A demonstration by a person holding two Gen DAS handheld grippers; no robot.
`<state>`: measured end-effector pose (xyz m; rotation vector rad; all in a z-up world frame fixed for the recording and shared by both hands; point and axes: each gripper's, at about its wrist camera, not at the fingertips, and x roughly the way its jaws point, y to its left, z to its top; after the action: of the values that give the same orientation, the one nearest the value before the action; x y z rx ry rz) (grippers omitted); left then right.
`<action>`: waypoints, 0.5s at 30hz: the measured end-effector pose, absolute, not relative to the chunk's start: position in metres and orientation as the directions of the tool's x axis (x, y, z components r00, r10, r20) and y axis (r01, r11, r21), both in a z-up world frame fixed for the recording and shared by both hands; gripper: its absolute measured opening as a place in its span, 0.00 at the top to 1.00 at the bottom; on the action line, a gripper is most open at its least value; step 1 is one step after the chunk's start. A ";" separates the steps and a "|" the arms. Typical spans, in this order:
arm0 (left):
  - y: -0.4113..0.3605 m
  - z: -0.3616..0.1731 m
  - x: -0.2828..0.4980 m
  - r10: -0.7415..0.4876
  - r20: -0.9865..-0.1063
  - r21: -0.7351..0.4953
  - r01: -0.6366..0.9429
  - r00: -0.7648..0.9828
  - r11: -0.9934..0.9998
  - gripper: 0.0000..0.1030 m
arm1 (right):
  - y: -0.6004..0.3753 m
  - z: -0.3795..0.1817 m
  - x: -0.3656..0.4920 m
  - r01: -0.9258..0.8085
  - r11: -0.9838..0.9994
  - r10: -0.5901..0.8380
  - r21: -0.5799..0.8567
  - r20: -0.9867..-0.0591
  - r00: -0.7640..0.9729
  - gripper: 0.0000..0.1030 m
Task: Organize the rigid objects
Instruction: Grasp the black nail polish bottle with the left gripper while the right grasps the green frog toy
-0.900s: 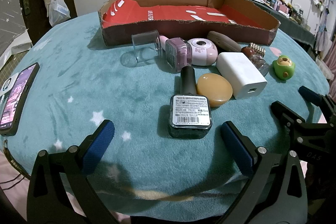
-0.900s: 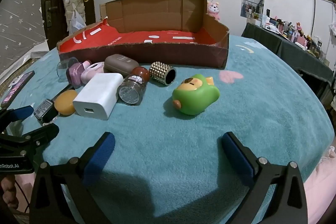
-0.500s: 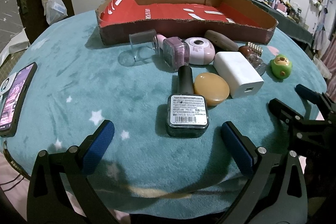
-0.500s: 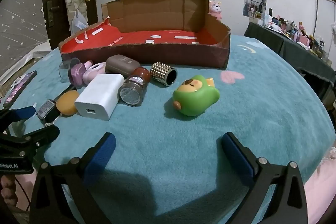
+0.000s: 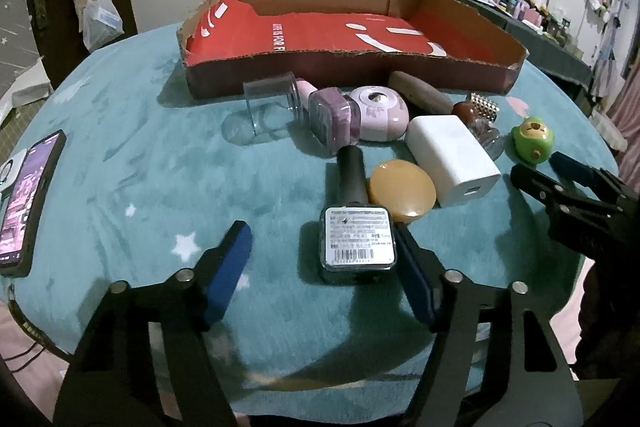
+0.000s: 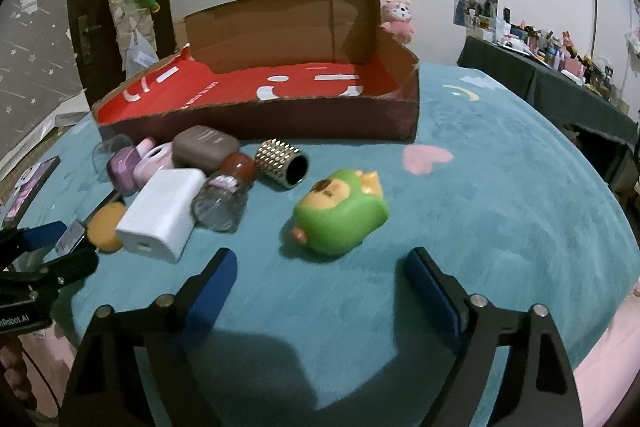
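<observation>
A dark nail-polish bottle [image 5: 357, 245] lies on the teal cloth with its labelled base toward me, between the fingers of my left gripper [image 5: 320, 233]. The right pad is at the bottle's side and the left pad stands well clear, so the jaws are open. In the right wrist view a green toy [image 6: 340, 213] lies just ahead of my right gripper [image 6: 320, 257], which is open and empty. A red-lined cardboard box [image 5: 340, 75] sits behind the row of objects. Beside the bottle are an orange disc [image 5: 402, 191] and a white charger [image 5: 452, 159].
Near the box lie a clear cup [image 5: 272, 99], a purple bottle [image 5: 332, 117], a pink round case [image 5: 378, 111], a brown case [image 5: 420, 95], a studded cylinder [image 6: 282, 163] and a small jar [image 6: 224, 195]. A phone [image 5: 28, 195] rests at the left table edge.
My left gripper moved forward around the nail-polish bottle and its jaws narrowed. My right gripper came closer to the green toy and its jaws narrowed slightly.
</observation>
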<state>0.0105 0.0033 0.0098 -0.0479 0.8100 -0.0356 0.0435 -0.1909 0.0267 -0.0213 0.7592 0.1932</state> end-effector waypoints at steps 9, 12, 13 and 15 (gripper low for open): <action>-0.006 0.012 0.014 -0.078 -0.714 -0.053 0.058 0.695 0.997 0.58 | -0.195 0.028 0.061 -0.166 0.985 0.152 0.047 -0.694 0.704 0.35; -0.008 0.013 0.013 -0.084 -0.715 -0.052 0.067 0.694 0.996 0.63 | -0.195 0.028 0.065 -0.169 0.985 0.153 0.046 -0.697 0.701 0.46; -0.008 0.014 0.013 -0.087 -0.715 -0.054 0.069 0.694 0.996 0.64 | -0.195 0.028 0.066 -0.174 0.984 0.159 0.050 -0.698 0.699 0.50; -0.007 0.015 0.013 -0.095 -0.720 -0.062 0.073 0.687 0.995 0.65 | -0.194 0.029 0.068 -0.181 0.982 0.169 0.057 -0.700 0.694 0.51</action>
<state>0.0132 -0.0067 0.0150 -0.0290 0.8080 -0.0937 0.0681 -0.1938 0.0289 -0.0170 0.7794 0.1956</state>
